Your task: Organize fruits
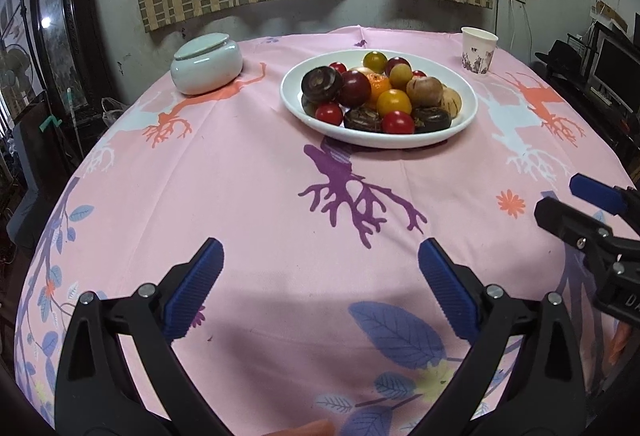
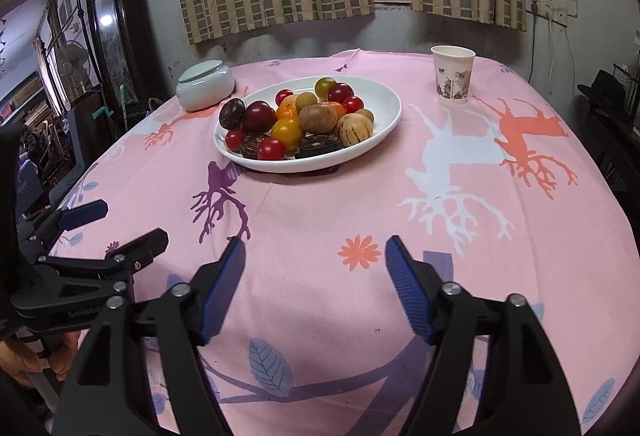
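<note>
Heaped fruit plate (image 1: 464, 123) mid-table — both tongs (image 1: 320, 288) (image 2: 316, 284) agape, empty.

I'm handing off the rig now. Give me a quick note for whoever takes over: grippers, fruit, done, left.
Left hand-held gripper: open, empty, over the pink tablecloth.
Right hand-held gripper: open, empty, beside it.
Fruit: all piled on the white plate mid-table, ahead of both grippers.
Also there: lidded ceramic jar far left, paper cup far right.
Done: nothing visibly sorted.
Left: reach the plate and organize the fruit.
</note>
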`<move>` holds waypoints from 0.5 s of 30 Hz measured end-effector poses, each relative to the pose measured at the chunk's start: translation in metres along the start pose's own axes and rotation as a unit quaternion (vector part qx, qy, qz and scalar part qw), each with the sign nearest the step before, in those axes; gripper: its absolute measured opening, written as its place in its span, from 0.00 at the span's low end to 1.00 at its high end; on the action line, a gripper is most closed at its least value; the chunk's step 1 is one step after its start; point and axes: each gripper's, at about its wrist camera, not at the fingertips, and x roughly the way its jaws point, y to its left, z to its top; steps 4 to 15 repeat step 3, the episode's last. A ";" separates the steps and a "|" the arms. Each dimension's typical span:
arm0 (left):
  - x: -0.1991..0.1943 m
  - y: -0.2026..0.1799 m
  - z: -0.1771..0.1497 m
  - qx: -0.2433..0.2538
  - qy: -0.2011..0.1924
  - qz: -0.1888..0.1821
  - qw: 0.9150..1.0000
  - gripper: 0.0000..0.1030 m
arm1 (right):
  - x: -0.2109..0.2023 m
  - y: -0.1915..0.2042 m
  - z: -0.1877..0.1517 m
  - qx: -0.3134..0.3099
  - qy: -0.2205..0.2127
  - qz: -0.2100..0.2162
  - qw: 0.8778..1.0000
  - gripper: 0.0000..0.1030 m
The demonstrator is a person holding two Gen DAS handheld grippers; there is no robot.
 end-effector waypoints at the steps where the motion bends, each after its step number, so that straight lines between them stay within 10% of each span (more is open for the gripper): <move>1: 0.002 0.000 -0.001 0.001 0.004 -0.004 1.000 0.97 | 0.001 0.000 0.000 0.000 0.003 -0.001 1.000 0.75; 15: 0.004 0.002 -0.003 0.000 0.008 -0.011 1.000 0.97 | 0.002 -0.002 -0.001 0.005 0.005 -0.004 1.000 0.81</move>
